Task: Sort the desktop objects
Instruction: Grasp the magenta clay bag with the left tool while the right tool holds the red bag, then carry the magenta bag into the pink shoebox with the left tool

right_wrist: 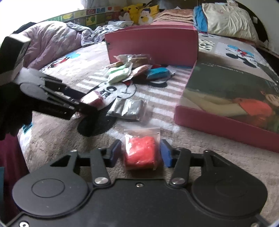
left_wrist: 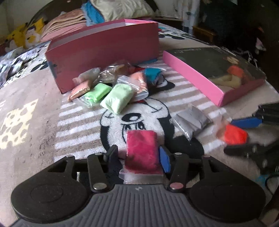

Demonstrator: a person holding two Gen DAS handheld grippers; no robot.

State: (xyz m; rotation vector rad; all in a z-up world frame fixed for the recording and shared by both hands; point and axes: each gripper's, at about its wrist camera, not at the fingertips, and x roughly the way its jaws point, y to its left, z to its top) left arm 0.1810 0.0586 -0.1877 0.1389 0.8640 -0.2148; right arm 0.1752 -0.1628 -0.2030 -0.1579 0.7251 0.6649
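Note:
Bagged clay packs lie on a Mickey Mouse blanket. My left gripper [left_wrist: 139, 154] has its jaws on both sides of a magenta clay pack [left_wrist: 142, 152]; it also shows in the right wrist view [right_wrist: 85, 107] with that pack [right_wrist: 92, 99]. My right gripper [right_wrist: 140, 152] brackets an orange-red clay pack [right_wrist: 140, 152], which also shows in the left wrist view [left_wrist: 234, 134]. A grey pack [left_wrist: 191, 120] lies between them. A pile of green, peach, brown and blue packs [left_wrist: 118, 83] lies before an upright pink box [left_wrist: 104, 50].
A flat pink box lid [left_wrist: 214, 73] with a dark printed top lies at the right. Pillows, folded cloth and plush toys [right_wrist: 137, 10] sit at the far end of the bed. A crumpled purple quilt [right_wrist: 52, 40] lies at the left.

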